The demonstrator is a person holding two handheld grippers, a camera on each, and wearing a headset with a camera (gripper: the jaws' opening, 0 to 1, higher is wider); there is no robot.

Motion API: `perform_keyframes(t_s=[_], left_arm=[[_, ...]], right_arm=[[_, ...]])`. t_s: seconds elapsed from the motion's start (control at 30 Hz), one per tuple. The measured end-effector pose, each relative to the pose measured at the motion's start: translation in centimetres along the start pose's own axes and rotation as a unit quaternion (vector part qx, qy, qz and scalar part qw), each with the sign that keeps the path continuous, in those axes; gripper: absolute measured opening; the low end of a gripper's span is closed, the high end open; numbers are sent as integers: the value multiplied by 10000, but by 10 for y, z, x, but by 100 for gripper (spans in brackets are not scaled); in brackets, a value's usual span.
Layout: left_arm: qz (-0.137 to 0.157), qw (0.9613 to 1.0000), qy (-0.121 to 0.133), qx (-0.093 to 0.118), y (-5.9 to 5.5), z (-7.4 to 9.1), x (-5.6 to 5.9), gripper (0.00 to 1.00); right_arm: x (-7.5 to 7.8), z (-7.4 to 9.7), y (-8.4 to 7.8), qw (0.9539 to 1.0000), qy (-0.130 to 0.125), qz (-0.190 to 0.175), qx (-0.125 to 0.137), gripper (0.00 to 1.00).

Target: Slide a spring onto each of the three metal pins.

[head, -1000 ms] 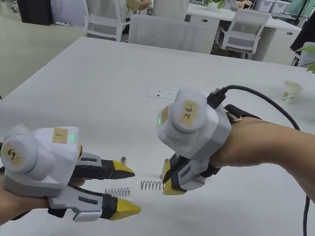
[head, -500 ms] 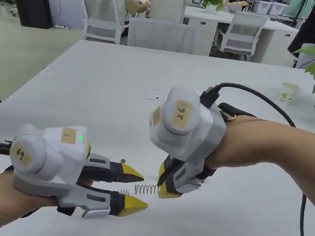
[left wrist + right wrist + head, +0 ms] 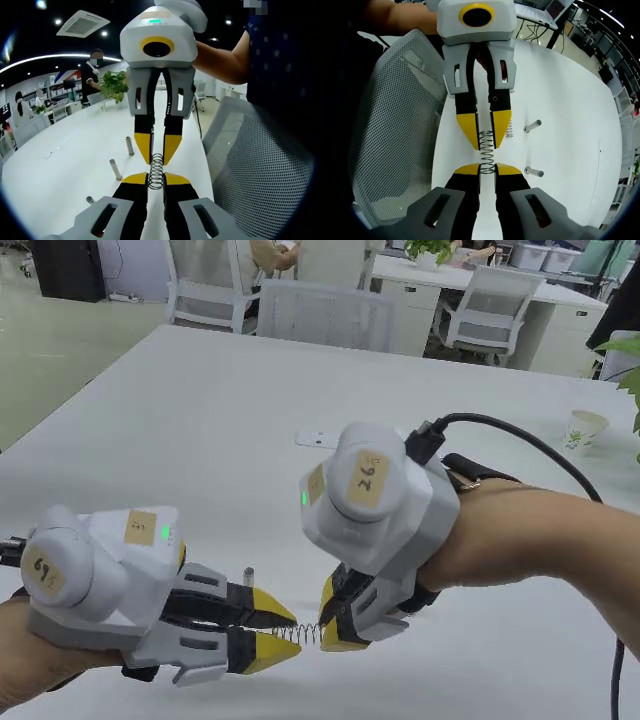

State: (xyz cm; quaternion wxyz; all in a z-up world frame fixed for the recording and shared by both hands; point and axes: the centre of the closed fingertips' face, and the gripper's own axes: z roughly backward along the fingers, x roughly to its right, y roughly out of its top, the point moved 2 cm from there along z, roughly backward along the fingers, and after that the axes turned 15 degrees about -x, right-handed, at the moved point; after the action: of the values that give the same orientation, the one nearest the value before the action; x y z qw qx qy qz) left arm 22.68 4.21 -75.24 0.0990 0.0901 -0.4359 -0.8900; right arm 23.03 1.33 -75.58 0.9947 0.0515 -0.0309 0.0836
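Holds the left gripper (image 3: 290, 635) low at the left of the head view, jaws pinching one end of the spring (image 3: 308, 633). Just behind those jaws, a pin (image 3: 250, 573) upright on the white bench (image 3: 200, 410). Spans the short gap between the two grippers, coil level and close over the bench. Next to the right, the right gripper (image 3: 328, 625), tilted down off a bare forearm, jaws clamped on the spring's other end. Farther right, a black cable (image 3: 520, 430) out of that gripper's top, then a paper cup (image 3: 585, 428) toward the bench's far edge. In the left gripper view, a plant (image 3: 115, 82) far back, left of the right gripper. In the right gripper view, from the left: a mesh chair (image 3: 395, 130) beside the bench, then the spring up the middle, nipped between the near yellow tips below and the left gripper's tips above; just beside those, a loose spring (image 3: 510, 131) on the bench; past it, two pins (image 3: 532, 126) (image 3: 534, 172), apart from each other.
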Motion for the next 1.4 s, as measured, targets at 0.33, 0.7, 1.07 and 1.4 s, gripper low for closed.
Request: perform_keyframes(t_s=[0.33,0.7,1.07,1.4], left_arm=[[-18,10000,-28,80,2,2,1,3],[31,9997,-70,240,8,6,3,3],[19,9991,-61,419,19,10,6,3],[5,9995,-40,320,16,7,6,3]], right_arm=[[-1,1,-1,10000,-8,-37,33,9],[-1,-6,-4,9999,66,-147,55,13],[-1,-8,-3,9998,121,-148,88,10],[-1,-6,-3,9998,98,-131,141,9]])
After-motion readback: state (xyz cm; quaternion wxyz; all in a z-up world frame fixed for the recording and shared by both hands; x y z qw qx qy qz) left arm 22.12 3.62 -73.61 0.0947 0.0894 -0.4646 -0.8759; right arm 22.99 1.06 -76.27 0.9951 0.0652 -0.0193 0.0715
